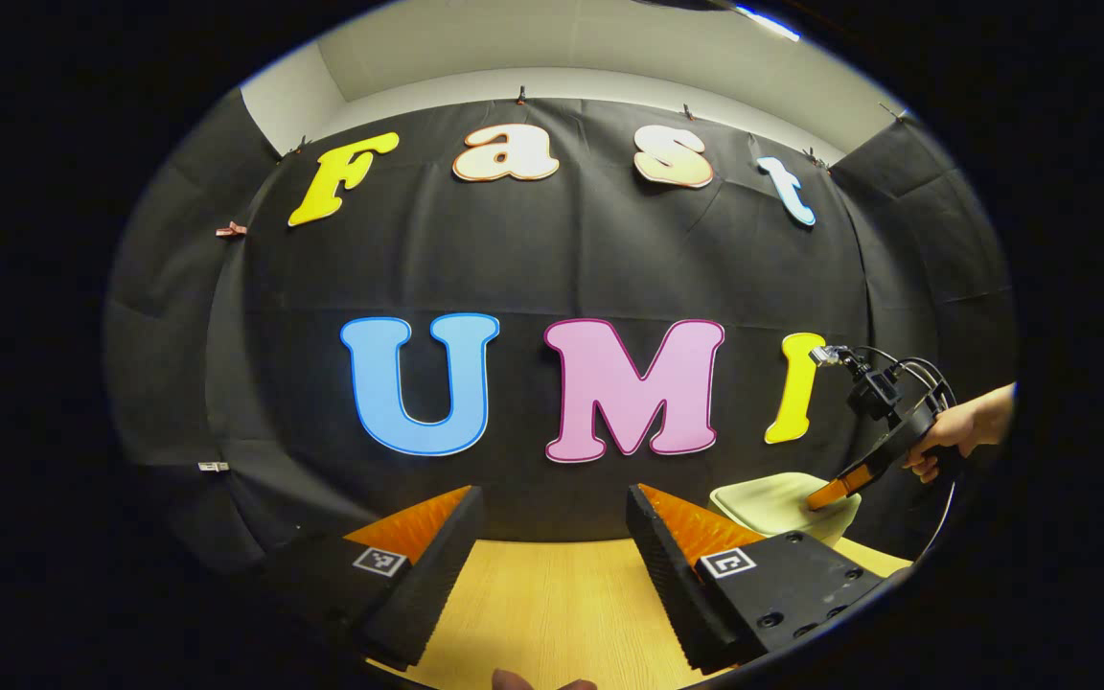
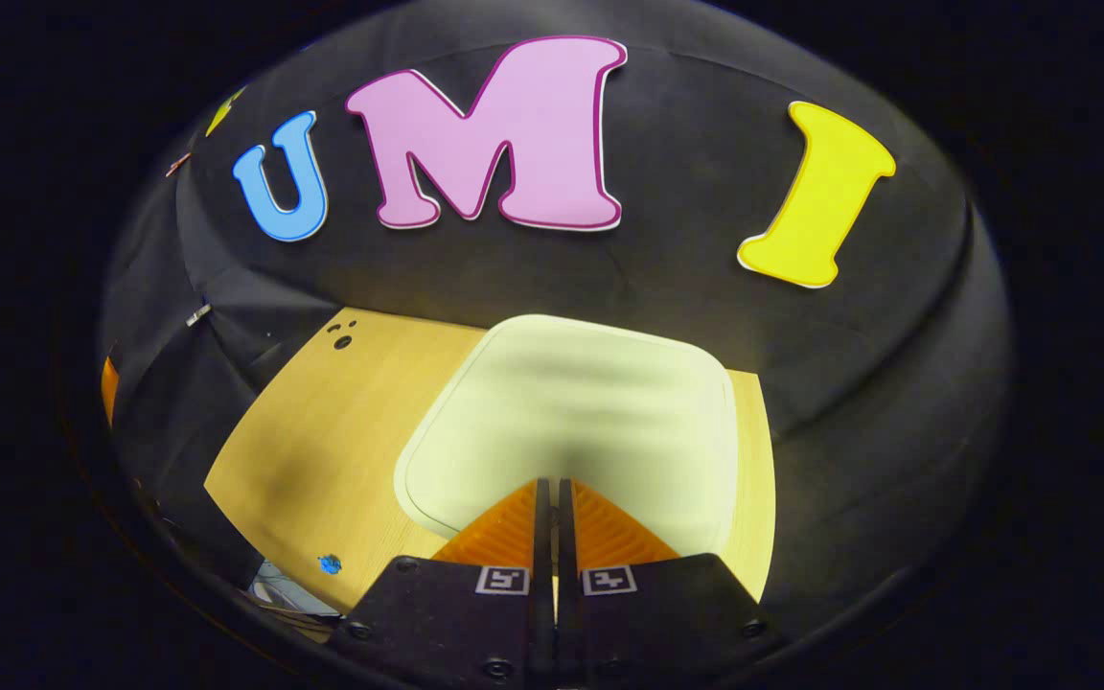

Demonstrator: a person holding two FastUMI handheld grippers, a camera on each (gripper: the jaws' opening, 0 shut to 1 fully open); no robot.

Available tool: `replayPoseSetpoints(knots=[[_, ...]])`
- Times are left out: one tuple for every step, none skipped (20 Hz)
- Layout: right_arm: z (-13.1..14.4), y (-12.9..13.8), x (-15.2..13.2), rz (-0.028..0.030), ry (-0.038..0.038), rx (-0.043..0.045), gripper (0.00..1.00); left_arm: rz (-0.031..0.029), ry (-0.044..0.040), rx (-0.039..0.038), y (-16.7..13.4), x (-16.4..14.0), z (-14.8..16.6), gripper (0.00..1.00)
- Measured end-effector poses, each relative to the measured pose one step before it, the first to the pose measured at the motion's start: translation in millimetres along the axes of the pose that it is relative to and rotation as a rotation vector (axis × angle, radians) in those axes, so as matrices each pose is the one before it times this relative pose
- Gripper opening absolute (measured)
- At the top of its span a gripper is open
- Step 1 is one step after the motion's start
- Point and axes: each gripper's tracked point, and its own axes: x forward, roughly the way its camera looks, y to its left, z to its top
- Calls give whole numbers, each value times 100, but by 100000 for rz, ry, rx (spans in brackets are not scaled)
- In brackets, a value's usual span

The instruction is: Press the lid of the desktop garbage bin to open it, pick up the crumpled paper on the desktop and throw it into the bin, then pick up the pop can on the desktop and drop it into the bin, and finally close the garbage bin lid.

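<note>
The pale green lid of the garbage bin [image 2: 571, 412] lies flat and closed on the wooden desk [image 2: 322, 450]. My right gripper [image 2: 552, 484] is shut with nothing between its fingers, and its tips rest on the near part of the lid. In the left gripper view the bin lid [image 1: 772, 503] sits at the right, with the right gripper [image 1: 825, 496] held by a hand [image 1: 959, 431] and its tip down on the lid. My left gripper [image 1: 557, 503] hovers open over the desk [image 1: 552, 594], with nothing in it.
The black cloth wall stands close behind the bin and desk. A small blue mark [image 2: 329, 563] lies near the desk's front edge, and small dark holes [image 2: 341, 337] sit at its far left corner.
</note>
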Motion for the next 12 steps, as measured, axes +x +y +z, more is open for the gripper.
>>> replayPoseSetpoints(knots=[[-389, 36, 146, 71, 254, -467, 5, -155, 391, -102, -126, -2, -83, 96], [-86, 31, 70, 152, -320, -1263, 6, -71, 229, -396, -26, 42, -154, 95], [-136, -49, -11, 109, -19, -1565, 6, -89, 143, -665, 3, 20, 11, 95], [77, -13, -195, -94, -555, -563, 6, -240, 228, -673, -161, 147, -179, 95], [-130, 62, 174, 220, 80, -51, 6, 3, 326, -279, -72, 21, 31, 95], [95, 2, -36, 75, -269, 1271, 5, 82, 295, -43, -9, 64, -221, 95], [575, -15, 13, -234, -2066, 1576, 6, -180, 145, 55, -34, -15, 55, 96], [541, -227, -124, -1283, -2124, 790, 5, -388, 26, 183, -151, 28, -50, 96], [489, -292, -153, -1361, -2016, -743, 5, -426, -5, 249, -67, -82, 132, 96], [365, -50, -120, -1108, -2325, -879, 5, -398, -25, 178, -75, 22, -80, 96], [353, -23, -211, -873, -1880, -730, 5, -143, -59, -38, -53, -44, 112, 96], [299, 148, -99, -107, -1925, -270, 5, -144, 123, -48, -44, -3, -71, 96]])
